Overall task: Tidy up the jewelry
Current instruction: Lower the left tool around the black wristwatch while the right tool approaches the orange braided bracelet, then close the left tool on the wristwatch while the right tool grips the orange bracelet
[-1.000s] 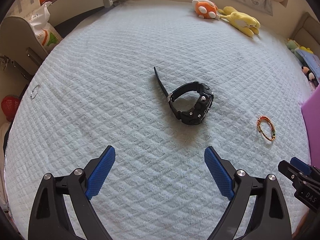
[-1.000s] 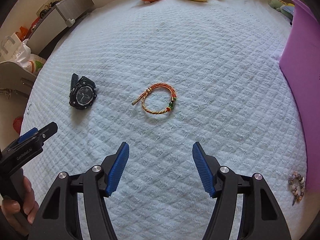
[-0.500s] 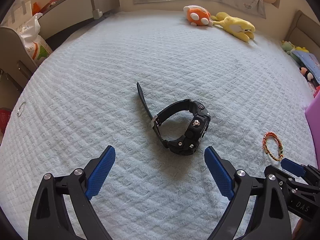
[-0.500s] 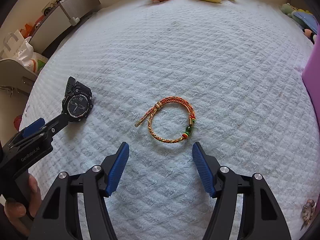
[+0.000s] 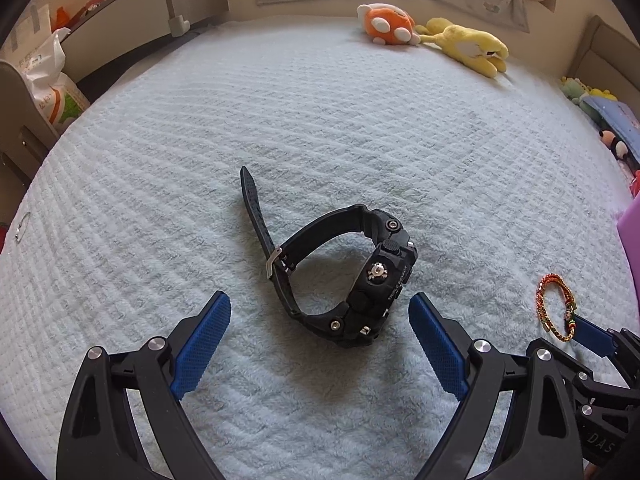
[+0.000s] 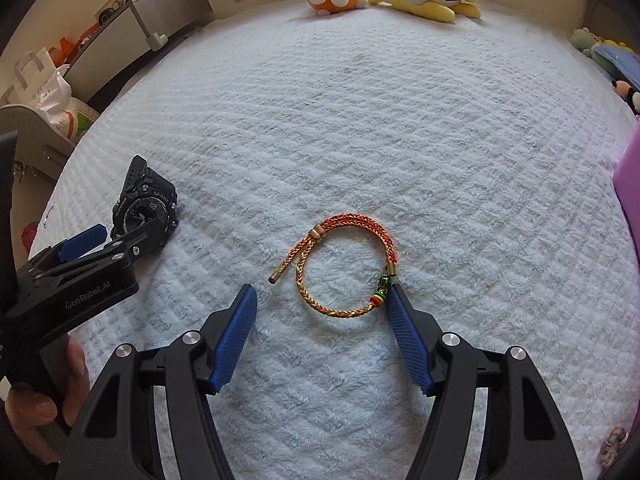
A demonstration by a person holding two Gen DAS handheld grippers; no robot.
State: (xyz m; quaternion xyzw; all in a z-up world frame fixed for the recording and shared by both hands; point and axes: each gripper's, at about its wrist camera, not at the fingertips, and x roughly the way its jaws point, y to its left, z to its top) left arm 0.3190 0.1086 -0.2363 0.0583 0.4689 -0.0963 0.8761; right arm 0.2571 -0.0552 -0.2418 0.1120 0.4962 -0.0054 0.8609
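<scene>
We see 2 hand-held grippers poised over a pale blue quilted bedspread (image 5: 320,120). The left gripper (image 5: 320,312), with black arms and blue ribbed pads, stands wide apart and grasps nothing; the chunky black plastic wristwatch (image 5: 360,280) lies on its side just ahead of and between the pads, touching neither, its strap tail pointing away. The right gripper (image 6: 322,304) is likewise spread and empty. The braided orange-and-gold cord bracelet (image 6: 344,268) with green and red beads lies flat on the bedspread just beyond its tips, the beaded part just beside the right pad; whether they touch we cannot tell. In the right wrist view, a hand (image 6: 44,396) grips the left tool's handle. At the far edge lie 2 plush toys, 1 orange-and-white (image 5: 386,24) and 1 yellow (image 5: 468,44).
</scene>
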